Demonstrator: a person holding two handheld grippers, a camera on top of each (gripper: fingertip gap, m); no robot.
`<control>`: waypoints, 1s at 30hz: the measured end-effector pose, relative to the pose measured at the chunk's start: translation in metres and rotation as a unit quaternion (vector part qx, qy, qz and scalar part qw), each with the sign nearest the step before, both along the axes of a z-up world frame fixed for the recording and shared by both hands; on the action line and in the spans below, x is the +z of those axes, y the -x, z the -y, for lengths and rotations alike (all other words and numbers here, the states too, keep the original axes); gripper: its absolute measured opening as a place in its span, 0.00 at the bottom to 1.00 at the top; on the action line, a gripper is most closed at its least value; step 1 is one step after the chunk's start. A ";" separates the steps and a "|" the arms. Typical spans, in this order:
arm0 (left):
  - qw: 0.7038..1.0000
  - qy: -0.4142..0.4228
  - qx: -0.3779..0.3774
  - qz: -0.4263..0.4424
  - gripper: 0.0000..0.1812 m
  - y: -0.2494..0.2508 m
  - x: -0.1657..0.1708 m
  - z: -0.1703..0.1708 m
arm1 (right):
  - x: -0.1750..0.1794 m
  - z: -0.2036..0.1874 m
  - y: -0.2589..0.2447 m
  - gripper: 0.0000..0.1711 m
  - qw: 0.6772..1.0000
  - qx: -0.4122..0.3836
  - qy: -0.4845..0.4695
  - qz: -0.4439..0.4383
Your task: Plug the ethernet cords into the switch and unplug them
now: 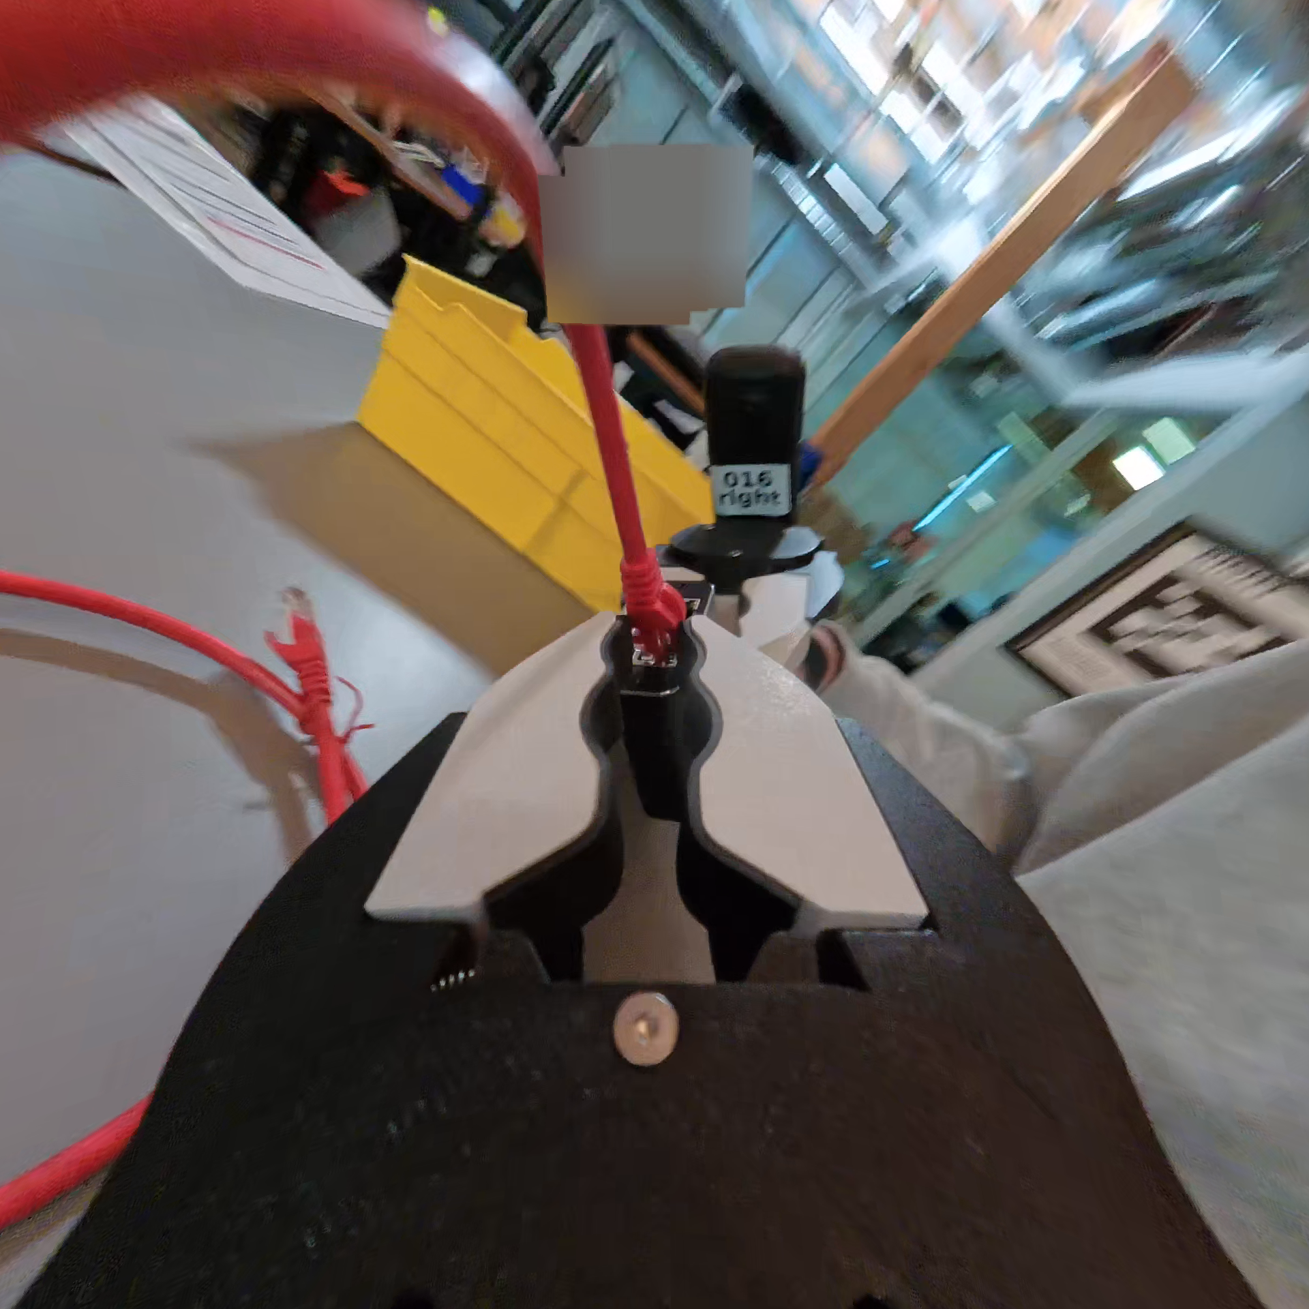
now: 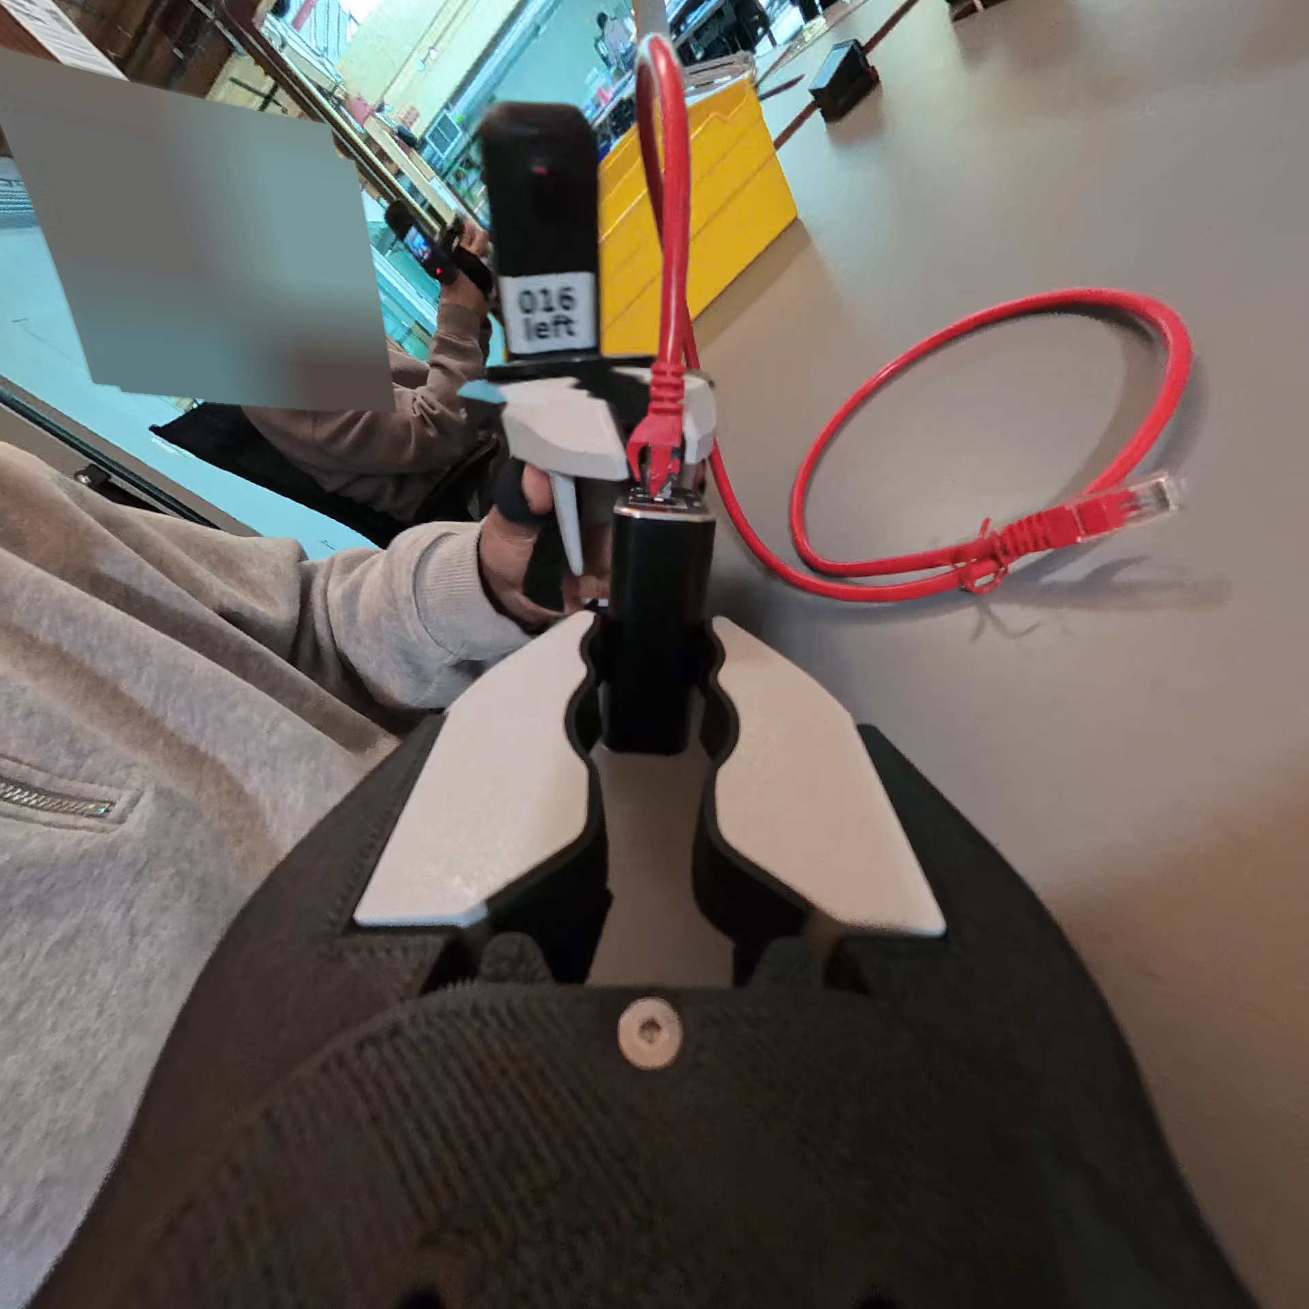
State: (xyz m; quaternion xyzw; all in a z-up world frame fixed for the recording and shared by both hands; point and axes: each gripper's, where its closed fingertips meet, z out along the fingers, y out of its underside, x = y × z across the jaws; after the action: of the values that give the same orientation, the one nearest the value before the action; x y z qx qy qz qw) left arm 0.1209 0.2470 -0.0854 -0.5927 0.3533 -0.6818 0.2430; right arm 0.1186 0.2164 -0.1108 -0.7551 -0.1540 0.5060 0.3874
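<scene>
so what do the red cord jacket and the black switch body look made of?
Red ethernet cord: looks like flexible, smooth plastic jacket, since it holds loose curves; clear plastic plug.
Small black switch box: seemingly hard satin-black plastic with a shiny metallic port rim.

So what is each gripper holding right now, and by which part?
The right gripper clamps the black switch around its lower body. The left gripper pinches the red ethernet plug at its connector boot, right at the switch's port.
</scene>
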 end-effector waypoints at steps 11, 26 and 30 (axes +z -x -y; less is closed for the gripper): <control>0.997 0.020 0.071 -0.010 0.06 -0.002 -0.003 -0.012 | 0.006 -0.008 -0.002 0.15 0.997 -0.028 0.032 -0.060; 0.973 0.198 0.025 0.112 0.33 -0.005 0.004 -0.002 | 0.043 -0.013 -0.018 0.14 0.975 -0.099 -0.042 -0.192; 0.976 0.181 -0.024 0.121 0.40 -0.011 0.011 0.020 | 0.044 -0.020 -0.028 0.14 0.963 -0.155 -0.046 -0.216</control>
State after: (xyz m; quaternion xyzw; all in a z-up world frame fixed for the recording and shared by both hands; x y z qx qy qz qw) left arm 0.1314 0.2269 -0.0741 -0.5316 0.2059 -0.8066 0.1561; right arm 0.1471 0.2360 -0.0668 -0.6238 0.0287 0.5831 0.5197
